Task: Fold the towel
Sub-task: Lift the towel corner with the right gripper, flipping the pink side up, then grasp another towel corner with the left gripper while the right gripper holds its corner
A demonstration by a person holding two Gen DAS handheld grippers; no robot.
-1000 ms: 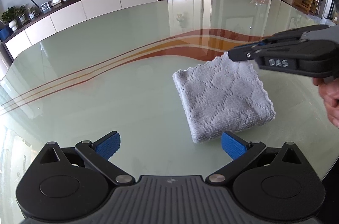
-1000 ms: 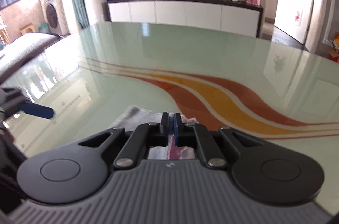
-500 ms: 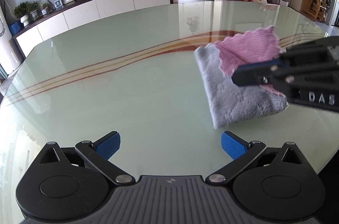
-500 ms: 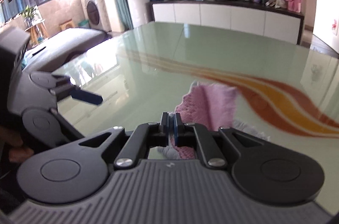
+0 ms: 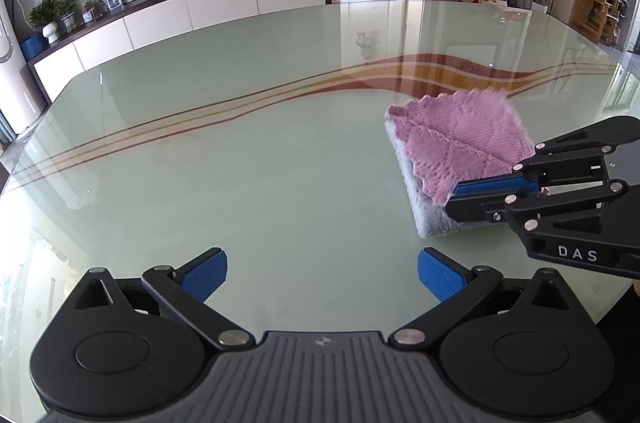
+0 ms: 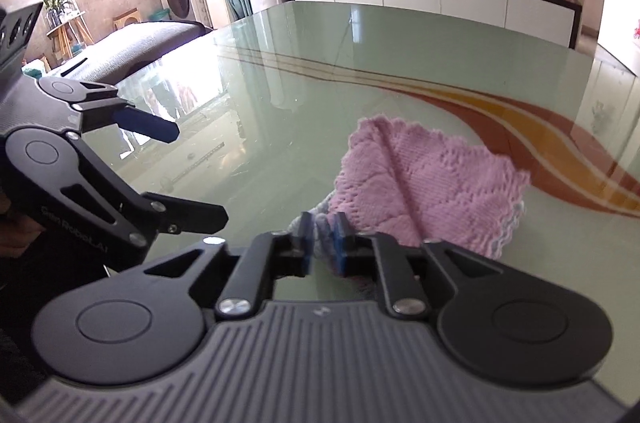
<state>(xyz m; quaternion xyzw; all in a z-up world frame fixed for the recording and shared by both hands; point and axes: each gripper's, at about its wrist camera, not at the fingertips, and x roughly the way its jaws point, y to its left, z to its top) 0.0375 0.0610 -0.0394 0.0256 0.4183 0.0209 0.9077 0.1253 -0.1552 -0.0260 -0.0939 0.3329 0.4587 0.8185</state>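
Observation:
The towel (image 5: 460, 147) is pink on one face and grey on the other. It lies folded on the glass table (image 5: 260, 163), pink face up, at the right in the left wrist view. It also shows in the right wrist view (image 6: 420, 183). My right gripper (image 6: 322, 237) sits at the towel's near corner with the jaws slightly apart and the grey corner between the pads; it shows from the side in the left wrist view (image 5: 454, 197). My left gripper (image 5: 322, 273) is open and empty, left of the towel and apart from it.
The table has an orange and brown wave stripe (image 5: 420, 71) behind the towel. A white sideboard (image 5: 200, 11) with a television above stands beyond the far edge. A grey sofa (image 6: 132, 43) is beyond the table's left side.
My right gripper lifted the towel's far corner, carried it over toward me and laid it down, so the pink face now shows. Its jaws have parted slightly. The left gripper stayed open.

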